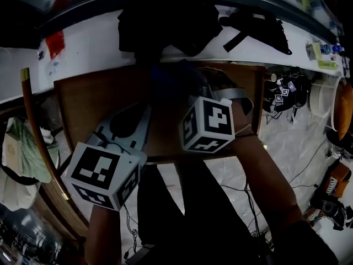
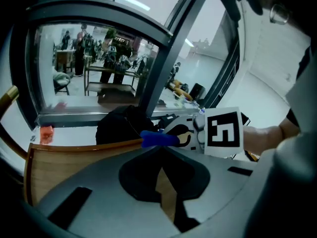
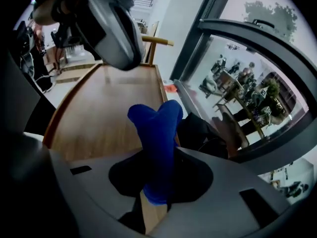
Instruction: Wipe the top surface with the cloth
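When I look along my right tool [image 3: 157,197]: its jaws are squeezed tight on the blue cloth [image 3: 156,133], and a fat lump of cloth sticks out in front.
Why I hold it so: I think the soft end is the part that should rub the wood, so the hard jaws do not scrape it.
Where the cloth is: over the brown wooden surface [image 1: 88,101], near its far edge. I cannot tell if it touches the wood.
Left tool [image 2: 161,182]: jaws together, nothing in them. It hangs over the near left part of the surface, apart from the cloth. I think that is so it is not in the way of the wiping.
Black bag [image 1: 165,21]: it sits on the white ledge just past the far edge. My cloth could bump it if I push too far.
Wooden rail [image 1: 34,137]: it stands by the left side of the surface, so I have less room there.
Cables [image 1: 248,197]: they lie on the floor to the right, well apart from my wiping.
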{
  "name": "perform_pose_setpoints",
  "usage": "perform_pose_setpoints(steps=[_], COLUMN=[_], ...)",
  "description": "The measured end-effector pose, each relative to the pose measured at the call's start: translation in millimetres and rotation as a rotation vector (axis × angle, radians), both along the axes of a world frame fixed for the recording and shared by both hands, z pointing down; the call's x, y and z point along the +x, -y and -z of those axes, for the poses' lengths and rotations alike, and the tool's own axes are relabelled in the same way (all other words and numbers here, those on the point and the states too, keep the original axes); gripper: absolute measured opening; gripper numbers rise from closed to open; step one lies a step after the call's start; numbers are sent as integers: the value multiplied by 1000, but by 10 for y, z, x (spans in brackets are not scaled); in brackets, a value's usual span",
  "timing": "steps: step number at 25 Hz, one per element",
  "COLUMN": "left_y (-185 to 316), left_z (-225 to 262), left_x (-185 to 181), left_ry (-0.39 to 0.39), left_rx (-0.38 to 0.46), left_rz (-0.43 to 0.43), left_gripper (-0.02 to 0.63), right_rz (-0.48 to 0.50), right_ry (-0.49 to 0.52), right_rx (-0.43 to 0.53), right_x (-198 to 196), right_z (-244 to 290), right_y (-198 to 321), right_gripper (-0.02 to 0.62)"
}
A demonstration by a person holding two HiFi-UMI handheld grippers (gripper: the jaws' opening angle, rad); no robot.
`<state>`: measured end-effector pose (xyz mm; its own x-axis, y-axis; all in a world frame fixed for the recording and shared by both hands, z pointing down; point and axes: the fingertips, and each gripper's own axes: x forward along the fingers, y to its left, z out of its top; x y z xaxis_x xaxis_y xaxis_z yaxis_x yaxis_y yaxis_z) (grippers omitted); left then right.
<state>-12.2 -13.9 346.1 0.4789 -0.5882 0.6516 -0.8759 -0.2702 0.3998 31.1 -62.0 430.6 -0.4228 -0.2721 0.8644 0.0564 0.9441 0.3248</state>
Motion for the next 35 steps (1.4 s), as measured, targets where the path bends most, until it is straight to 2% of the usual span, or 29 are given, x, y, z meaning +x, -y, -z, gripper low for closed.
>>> perform_pose_setpoints(steps=[4, 9, 17, 21, 29, 35], left_y=[79, 49, -104, -166, -475, -760], left_z=[-13, -69, -79, -100, -90, -91], left_x=[57, 118, 174, 108, 105, 124], left_ry=[8, 25, -5, 8, -14, -31], left_rx=[2, -5, -34, -16, -37, -68], left_rz=[9, 17, -5, -44, -120, -183], left_gripper=[11, 11, 11, 11, 11, 11], right_rz=[0, 11, 16, 10, -13, -32], right_ry=[-26, -45, -65, -77, -144, -167], right_rx=[-21, -106, -182, -228, -304, -316], right_x=[51, 42, 58, 127, 214, 288], right_z=[-172, -204, -218, -254, -293, -321], right_y=[55, -6, -205, -469, -1022, -1290], right_gripper=[94, 92, 92, 92, 92, 92])
